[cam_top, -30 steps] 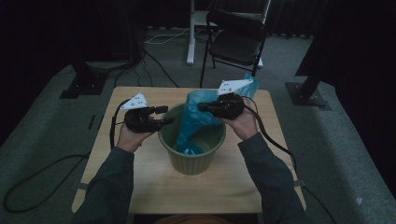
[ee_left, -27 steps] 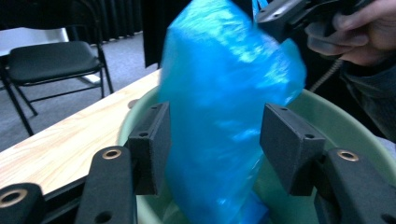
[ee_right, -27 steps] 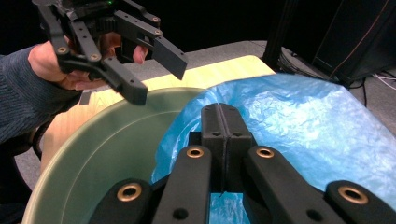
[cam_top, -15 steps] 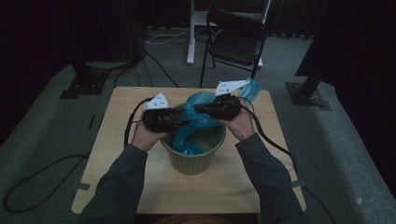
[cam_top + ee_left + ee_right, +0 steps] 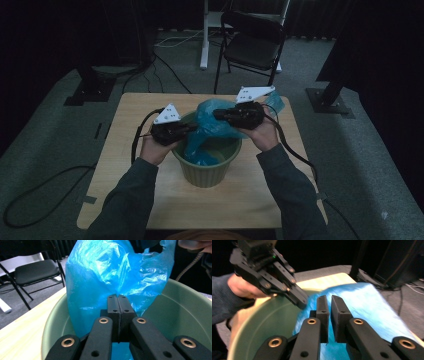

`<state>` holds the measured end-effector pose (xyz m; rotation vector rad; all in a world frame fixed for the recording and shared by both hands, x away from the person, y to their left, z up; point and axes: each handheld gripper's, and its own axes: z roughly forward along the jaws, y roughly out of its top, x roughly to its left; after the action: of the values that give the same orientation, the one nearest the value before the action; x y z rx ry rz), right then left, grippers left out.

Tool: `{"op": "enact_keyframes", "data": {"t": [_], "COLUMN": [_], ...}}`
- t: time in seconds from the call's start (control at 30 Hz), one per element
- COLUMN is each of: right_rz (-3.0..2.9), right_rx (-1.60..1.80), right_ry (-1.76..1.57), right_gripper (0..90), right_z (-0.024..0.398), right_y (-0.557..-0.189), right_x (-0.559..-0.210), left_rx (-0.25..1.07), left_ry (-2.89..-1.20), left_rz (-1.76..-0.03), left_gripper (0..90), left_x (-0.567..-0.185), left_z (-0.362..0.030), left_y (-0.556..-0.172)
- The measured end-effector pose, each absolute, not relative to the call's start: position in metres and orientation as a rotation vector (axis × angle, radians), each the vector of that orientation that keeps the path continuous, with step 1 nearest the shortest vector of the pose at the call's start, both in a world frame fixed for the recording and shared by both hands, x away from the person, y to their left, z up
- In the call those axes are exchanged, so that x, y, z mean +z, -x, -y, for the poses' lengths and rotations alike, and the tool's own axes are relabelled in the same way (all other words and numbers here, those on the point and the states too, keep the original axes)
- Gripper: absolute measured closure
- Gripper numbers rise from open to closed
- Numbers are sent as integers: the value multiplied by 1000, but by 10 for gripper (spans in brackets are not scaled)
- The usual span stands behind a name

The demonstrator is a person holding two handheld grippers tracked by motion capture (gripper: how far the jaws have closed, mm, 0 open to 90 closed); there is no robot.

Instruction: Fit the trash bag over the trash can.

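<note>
The blue plastic bag [image 5: 212,125] sits partly inside the green bucket [image 5: 207,172], its crumpled upper part bulging above the rim while its lower end hangs down into the hollow. The bucket stands on the wooden table [image 5: 125,150] near the middle, a little toward the far edge. The left gripper [image 5: 189,129] reaches in over the bucket's left rim; its jaws have just been closing and now pinch a fold of the bag [image 5: 117,277] — pads tight together in the left gripper view [image 5: 117,297]. The right gripper [image 5: 218,114] holds the bag's top from the right side; its jaws [image 5: 330,298] have just been opening and stand slightly parted, with blue film [image 5: 367,310] between them. A folding chair [image 5: 252,45] stands beyond the table's far edge.
</note>
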<state>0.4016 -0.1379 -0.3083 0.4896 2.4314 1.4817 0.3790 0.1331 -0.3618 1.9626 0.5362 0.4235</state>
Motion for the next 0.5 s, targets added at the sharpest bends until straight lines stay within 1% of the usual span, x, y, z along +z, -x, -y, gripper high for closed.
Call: {"op": "enact_keyframes", "data": {"t": [0.1, 0.2, 0.3, 0.33, 0.5], "right_rz": [-2439, -2445, -2467, -2477, -2536], "right_rx": [1427, 1302, 1291, 1295, 1330], "right_ry": [-491, -500, -503, -501, -503], "right_gripper": [861, 861, 852, 840, 691], "right_z": [141, 140, 140, 140, 143], "right_y": [-398, -395, -393, -392, -389], "right_x": [-308, -311, -316, -319, -335], "left_rx": [421, 435, 440, 441, 444], "left_ry": [-1949, -1939, -1934, -1926, -1920], "left_rz": [-546, -550, -553, -561, -567], "left_gripper": [898, 898, 898, 898, 898], "left_x": [-362, -361, -361, -361, -361], "left_z": [-138, -141, -142, -143, -143], "left_y": [-378, -376, -375, -375, -376]}}
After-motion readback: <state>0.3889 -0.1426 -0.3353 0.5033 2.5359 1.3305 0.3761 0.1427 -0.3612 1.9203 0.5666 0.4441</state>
